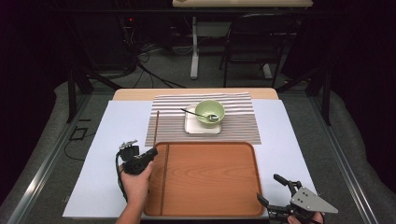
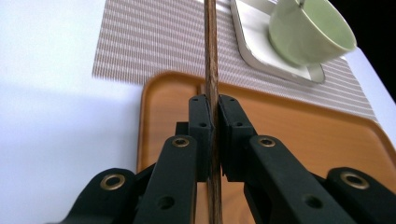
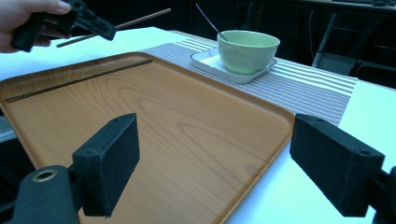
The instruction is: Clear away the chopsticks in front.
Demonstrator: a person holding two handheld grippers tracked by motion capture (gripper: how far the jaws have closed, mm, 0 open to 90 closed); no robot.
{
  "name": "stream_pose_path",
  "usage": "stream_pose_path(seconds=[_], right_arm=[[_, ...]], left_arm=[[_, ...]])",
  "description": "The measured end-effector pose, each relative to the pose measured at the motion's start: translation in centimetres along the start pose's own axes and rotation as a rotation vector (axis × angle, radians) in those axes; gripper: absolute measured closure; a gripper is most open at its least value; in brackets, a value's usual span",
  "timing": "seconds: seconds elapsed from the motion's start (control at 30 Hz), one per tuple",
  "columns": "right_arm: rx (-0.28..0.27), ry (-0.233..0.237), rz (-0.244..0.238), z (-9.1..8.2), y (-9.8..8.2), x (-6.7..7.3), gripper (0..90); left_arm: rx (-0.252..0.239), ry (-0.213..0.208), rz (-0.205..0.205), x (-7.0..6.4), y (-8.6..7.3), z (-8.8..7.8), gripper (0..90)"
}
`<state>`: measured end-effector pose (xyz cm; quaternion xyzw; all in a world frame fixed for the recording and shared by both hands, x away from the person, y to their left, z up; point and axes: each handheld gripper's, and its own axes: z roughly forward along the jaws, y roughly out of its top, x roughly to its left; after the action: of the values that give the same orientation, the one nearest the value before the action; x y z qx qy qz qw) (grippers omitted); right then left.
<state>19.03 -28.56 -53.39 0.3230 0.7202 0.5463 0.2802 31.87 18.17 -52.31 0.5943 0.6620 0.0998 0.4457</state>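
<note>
My left claw (image 1: 152, 152) grips a chopstick (image 1: 156, 127) over the tray's (image 1: 210, 186) far left corner; another chopstick (image 1: 164, 179) lies on the tray. Bowl (image 1: 209, 112) beyond. My right claw (image 1: 272, 191) gapes, empty.

Counter (image 1: 116, 121) with a white top, wood showing at its far edge.

On it lie a striped mat (image 1: 243, 126) at the far middle and a wooden tray (image 1: 210, 182) at the near middle, the tray's far rim at the mat's near edge. White top is bare at left and right of both.
</note>
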Motion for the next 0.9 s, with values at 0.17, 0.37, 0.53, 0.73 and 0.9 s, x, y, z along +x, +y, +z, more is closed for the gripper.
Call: stream_pose_path(seconds=[0.17,0.37,0.53,0.73,0.9], right_arm=[[0.0,0.001,-0.005,0.0,0.0,0.0,15.3],[0.0,0.0,-0.007,0.0,0.0,0.0,15.3],[0.0,-0.001,-0.006,0.0,0.0,0.0,15.3],[0.0,-0.003,-0.003,0.0,0.0,0.0,15.3],[0.001,-0.004,-0.001,0.0,0.0,0.0,15.3]], left_arm=[[0.018,0.026,0.03,-0.5,-2.0,-1.0,85.2],[0.038,0.044,0.054,-0.5,-3.9,-1.8,85.2],[0.06,0.05,0.051,-0.2,-5.0,-2.0,85.2],[0.09,0.046,0.034,0.0,-6.0,-1.7,85.1],[0.103,0.055,0.027,-0.2,-6.7,-1.8,85.1]])
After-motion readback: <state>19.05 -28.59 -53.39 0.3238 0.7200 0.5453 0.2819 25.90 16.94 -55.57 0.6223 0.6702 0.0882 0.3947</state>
